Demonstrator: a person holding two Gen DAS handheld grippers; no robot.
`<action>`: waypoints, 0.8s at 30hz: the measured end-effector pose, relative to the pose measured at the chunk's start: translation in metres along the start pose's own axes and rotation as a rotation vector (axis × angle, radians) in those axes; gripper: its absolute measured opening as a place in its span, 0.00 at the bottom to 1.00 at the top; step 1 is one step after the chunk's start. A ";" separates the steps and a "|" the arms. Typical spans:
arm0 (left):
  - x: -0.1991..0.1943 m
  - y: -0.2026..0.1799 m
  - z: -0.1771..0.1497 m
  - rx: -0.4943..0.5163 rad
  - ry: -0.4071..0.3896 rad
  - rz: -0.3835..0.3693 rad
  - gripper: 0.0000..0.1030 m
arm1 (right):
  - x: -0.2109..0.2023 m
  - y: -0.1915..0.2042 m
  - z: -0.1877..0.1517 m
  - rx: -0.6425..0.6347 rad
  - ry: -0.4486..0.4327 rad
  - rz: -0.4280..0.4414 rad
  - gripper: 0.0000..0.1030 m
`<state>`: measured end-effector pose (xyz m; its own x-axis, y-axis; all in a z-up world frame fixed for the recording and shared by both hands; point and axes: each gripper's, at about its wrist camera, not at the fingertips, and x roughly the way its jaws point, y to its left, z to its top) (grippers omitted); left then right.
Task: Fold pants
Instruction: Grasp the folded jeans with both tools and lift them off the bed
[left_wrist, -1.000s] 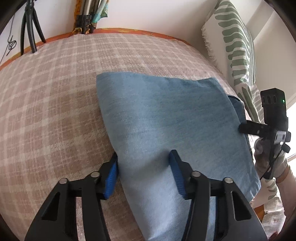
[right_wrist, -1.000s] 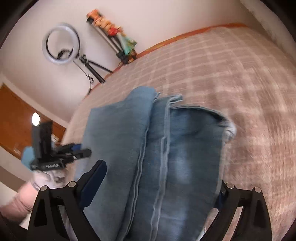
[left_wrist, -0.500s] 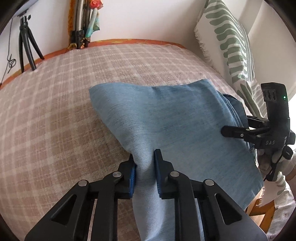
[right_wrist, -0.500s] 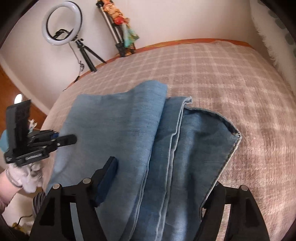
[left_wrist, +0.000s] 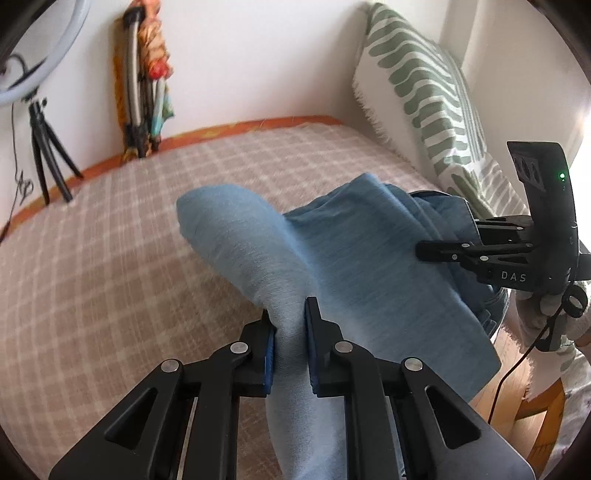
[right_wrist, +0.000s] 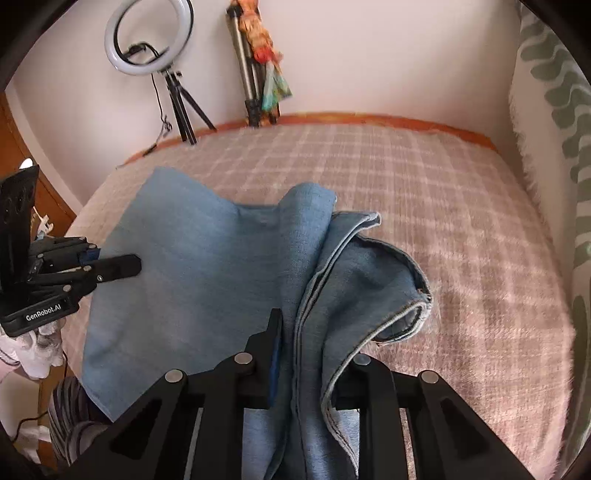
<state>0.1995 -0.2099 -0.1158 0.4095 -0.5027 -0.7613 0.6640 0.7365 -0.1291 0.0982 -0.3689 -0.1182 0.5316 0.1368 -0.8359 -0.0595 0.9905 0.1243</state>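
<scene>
my left claw (left_wrist: 289, 334) is clenched on the pants (left_wrist: 354, 251), my right claw (right_wrist: 314, 354) closing on them, bed (right_wrist: 461, 236) under, pillow (left_wrist: 424, 96) beside.

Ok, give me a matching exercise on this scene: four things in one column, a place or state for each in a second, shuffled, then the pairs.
Things:
1. blue jeans
2. ring light
3. green-patterned pillow
4. left gripper

Places or states:
A. on a tripod by the wall
B. leaning upright at the bed's edge
C. pinching a fold of denim
D. lying partly folded on the checked blanket

Pairs: 1-D, 2-A, 3-B, 4-C
</scene>
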 end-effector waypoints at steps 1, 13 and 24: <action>-0.002 -0.001 0.004 0.001 -0.011 0.000 0.12 | -0.006 0.001 0.003 0.000 -0.022 0.007 0.16; 0.000 -0.006 0.081 0.074 -0.092 0.030 0.10 | -0.032 -0.006 0.072 -0.028 -0.156 -0.069 0.11; 0.061 0.020 0.179 0.060 -0.132 0.038 0.10 | -0.006 -0.057 0.181 -0.032 -0.220 -0.167 0.11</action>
<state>0.3499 -0.3069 -0.0507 0.5110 -0.5330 -0.6744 0.6809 0.7299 -0.0610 0.2513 -0.4290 -0.0238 0.7071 -0.0314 -0.7064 0.0197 0.9995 -0.0247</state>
